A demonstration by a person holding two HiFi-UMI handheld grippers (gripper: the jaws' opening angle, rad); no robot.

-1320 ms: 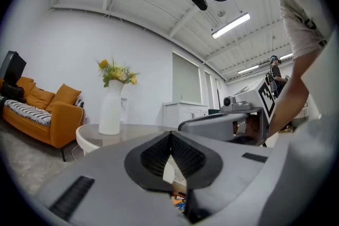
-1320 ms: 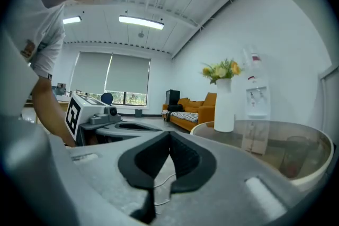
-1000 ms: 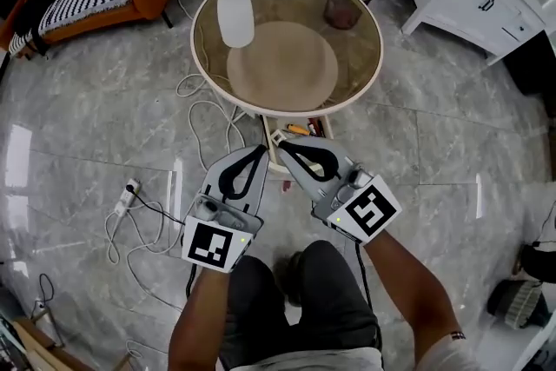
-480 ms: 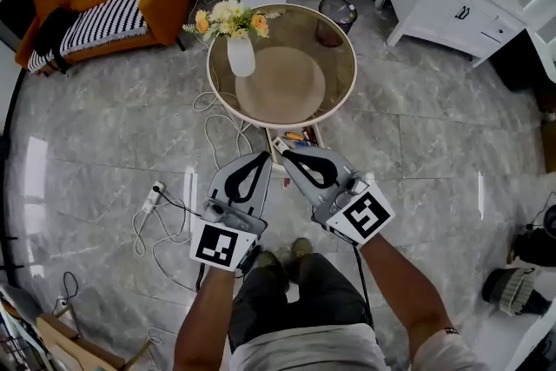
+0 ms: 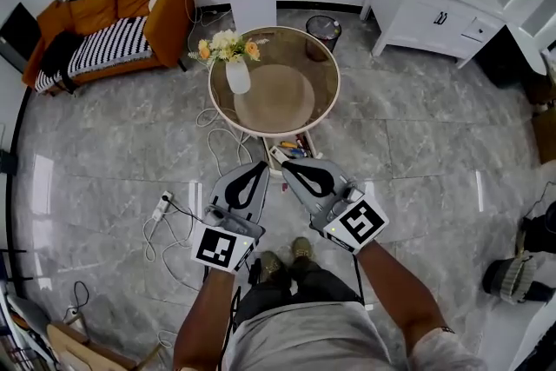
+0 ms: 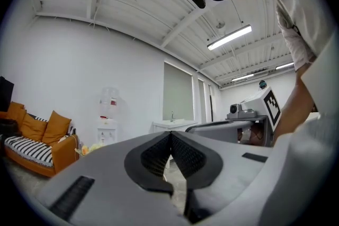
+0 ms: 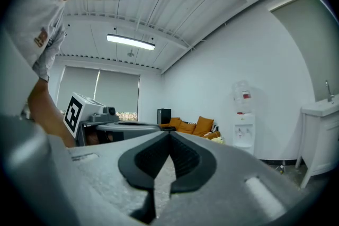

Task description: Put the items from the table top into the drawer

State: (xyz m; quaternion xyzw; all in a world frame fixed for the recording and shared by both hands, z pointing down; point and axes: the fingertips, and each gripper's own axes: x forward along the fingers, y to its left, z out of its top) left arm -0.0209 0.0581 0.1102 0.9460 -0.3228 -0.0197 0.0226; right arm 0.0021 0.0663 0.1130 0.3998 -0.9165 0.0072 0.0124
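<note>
Head view: the person stands on the grey floor just short of the round glass tabletop (image 5: 323, 79), holding both grippers out level. The left gripper (image 5: 257, 167) and right gripper (image 5: 287, 164) sit side by side, each with its jaws clenched tip to tip and nothing between them, as both gripper views confirm. Just past their tips, the drawer (image 5: 270, 154) under the table's near edge stands open, with small orange and dark items (image 5: 294, 146) inside. On the tabletop stand a white vase of flowers (image 5: 236, 74) and a round mat (image 5: 274, 96).
</note>
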